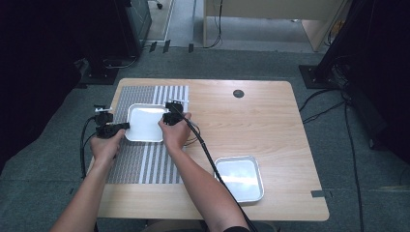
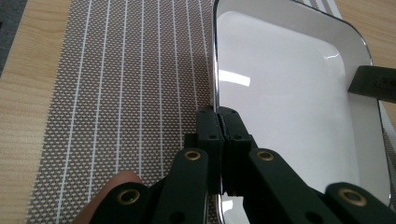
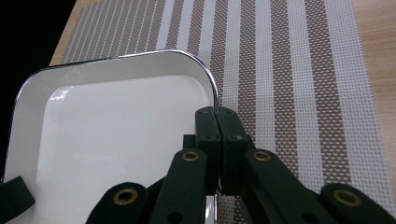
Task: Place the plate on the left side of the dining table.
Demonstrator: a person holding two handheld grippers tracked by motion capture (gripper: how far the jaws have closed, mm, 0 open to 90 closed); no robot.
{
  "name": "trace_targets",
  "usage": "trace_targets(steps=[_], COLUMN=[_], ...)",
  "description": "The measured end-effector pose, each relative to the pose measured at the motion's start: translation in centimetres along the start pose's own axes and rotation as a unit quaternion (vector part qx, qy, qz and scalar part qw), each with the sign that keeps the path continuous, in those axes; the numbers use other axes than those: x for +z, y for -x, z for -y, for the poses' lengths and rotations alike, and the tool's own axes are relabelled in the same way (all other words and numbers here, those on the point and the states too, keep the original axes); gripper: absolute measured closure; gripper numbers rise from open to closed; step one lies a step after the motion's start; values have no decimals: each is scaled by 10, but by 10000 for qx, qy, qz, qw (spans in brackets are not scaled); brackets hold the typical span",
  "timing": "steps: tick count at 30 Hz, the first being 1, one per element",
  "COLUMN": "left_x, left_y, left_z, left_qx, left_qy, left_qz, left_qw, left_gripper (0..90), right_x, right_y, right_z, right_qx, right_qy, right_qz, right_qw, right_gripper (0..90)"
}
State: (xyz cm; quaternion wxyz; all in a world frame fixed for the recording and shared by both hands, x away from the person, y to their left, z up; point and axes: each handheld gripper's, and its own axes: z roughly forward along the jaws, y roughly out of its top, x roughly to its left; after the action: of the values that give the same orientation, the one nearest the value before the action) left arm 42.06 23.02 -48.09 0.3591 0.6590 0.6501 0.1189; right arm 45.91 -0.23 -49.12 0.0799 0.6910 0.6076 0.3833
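Observation:
A white square tray with a chrome rim (image 1: 145, 123) is over the far part of a striped woven placemat (image 1: 150, 159). My left gripper (image 1: 123, 126) is shut on the tray's left rim, and my right gripper (image 1: 164, 118) is shut on its right rim. In the left gripper view the jaws (image 2: 219, 114) pinch the rim of the tray (image 2: 289, 93), and the other gripper's jaw (image 2: 373, 84) shows at the far side. In the right gripper view the jaws (image 3: 217, 114) clamp the rim near a corner of the tray (image 3: 116, 130). I cannot tell whether the tray rests on the mat.
A second white tray (image 1: 239, 178) lies on the wooden table (image 1: 270, 125) at the front right, beside the right forearm. A small dark disc (image 1: 238, 94) is set in the tabletop at the back. Cables trail from both grippers toward the front edge.

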Motion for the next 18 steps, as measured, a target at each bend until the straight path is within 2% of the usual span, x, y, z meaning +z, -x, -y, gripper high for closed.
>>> trace_targets(steps=[11, 18], left_x=[15, 22], left_y=[-9, -14], left_z=[-9, -9], left_qx=[-218, -317], left_qy=[-179, -244], left_qz=[-54, -59], left_qw=[9996, 9992], left_gripper=[893, 892], right_x=[19, 23], right_y=[6, 6], right_z=[-3, 0], right_qx=[-103, -152], right_qy=[-97, -51], right_qz=[-190, -209], right_qw=[9997, 9997], right_gripper=[872, 861])
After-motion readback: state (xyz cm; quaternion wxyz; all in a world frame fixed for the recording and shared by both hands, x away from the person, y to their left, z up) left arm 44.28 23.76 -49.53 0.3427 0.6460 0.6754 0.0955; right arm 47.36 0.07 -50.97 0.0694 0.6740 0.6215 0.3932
